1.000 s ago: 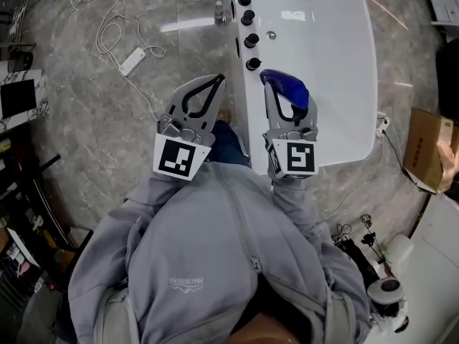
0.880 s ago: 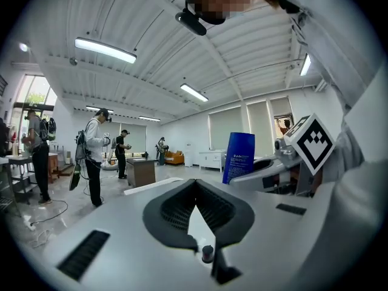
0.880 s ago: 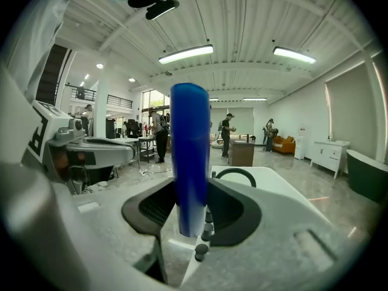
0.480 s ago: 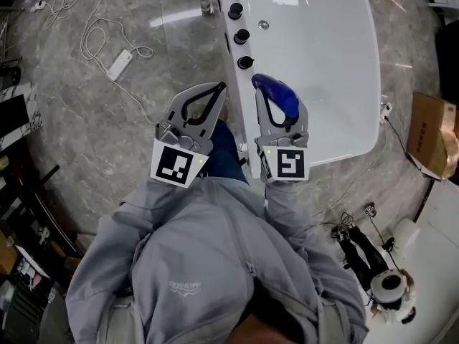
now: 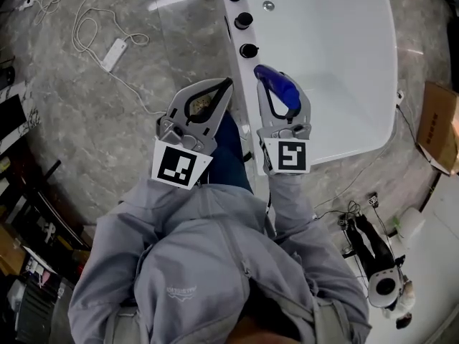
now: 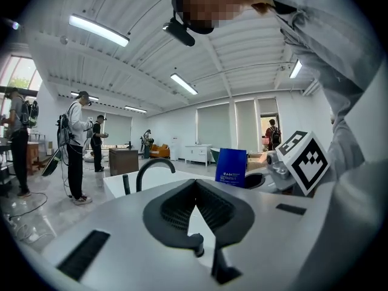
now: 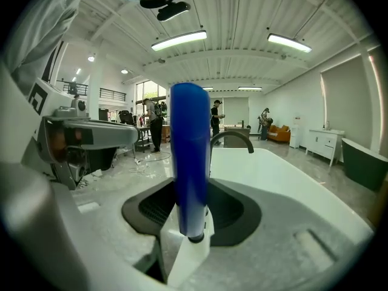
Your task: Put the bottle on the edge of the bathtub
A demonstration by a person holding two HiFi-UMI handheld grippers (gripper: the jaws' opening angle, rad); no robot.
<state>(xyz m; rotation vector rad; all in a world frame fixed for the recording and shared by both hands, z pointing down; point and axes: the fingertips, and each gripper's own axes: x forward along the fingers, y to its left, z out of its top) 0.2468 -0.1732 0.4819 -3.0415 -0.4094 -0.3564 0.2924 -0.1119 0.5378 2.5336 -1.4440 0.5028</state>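
The right gripper [image 5: 283, 99] is clenched on the blue bottle [image 5: 277, 83], which sits just right of the frame's centre in the head view, over the near left corner of the white bathtub [image 5: 238, 36] and not resting on it. In the right gripper view the bottle [image 7: 190, 156] runs lengthwise along the jaws, its dark cap end nearest the camera and its far end pointing away toward the faucet [image 7: 233, 139]. The left gripper [image 5: 228, 84] hangs beside it over the grey floor, jaws closed tip to tip on nothing (it has no part in this step, as far as I can judge).

The step in hand looks like bringing the bottle down to the rim. To do it well, aim for the bare strip of rim below the row of black knobs [image 5: 249, 50], not the sloping inner wall. Since the bottle lies along the jaws, the gripper likely has to tip nose-down so the bottle's far end meets the rim flat. Let go only once it stands by itself; a narrow rim and a tall bottle make toppling into the tub the main risk.
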